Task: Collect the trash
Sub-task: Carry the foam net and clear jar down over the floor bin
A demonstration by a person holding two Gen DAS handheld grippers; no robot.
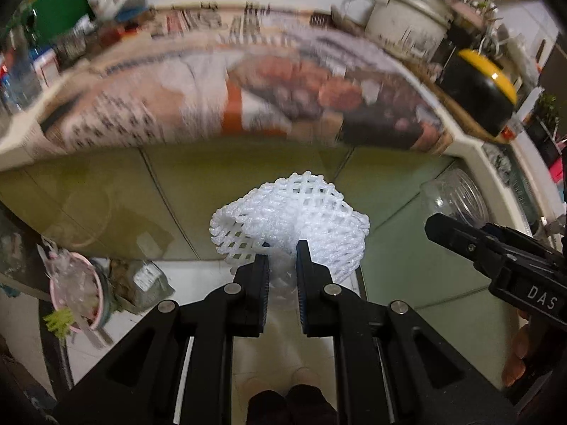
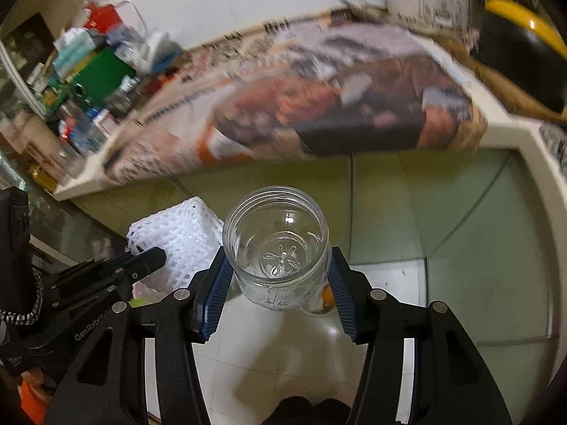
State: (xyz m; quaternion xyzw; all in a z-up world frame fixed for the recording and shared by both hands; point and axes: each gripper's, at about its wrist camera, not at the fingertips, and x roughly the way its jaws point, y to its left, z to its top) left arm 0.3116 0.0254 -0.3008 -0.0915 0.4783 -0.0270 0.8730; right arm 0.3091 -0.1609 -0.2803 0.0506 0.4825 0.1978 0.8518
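Note:
My left gripper is shut on a white foam fruit net and holds it in the air in front of the counter edge. My right gripper is shut on a clear empty plastic jar, mouth toward the camera, also held in the air. In the left wrist view the jar and the right gripper show at the right. In the right wrist view the foam net and the left gripper show at the left, close beside the jar.
A counter covered with newspaper runs ahead, its green front below. A white pot and a black-and-yellow cooker stand at the right, a green box and bottles at the left. A pink bin with waste stands on the tiled floor at lower left.

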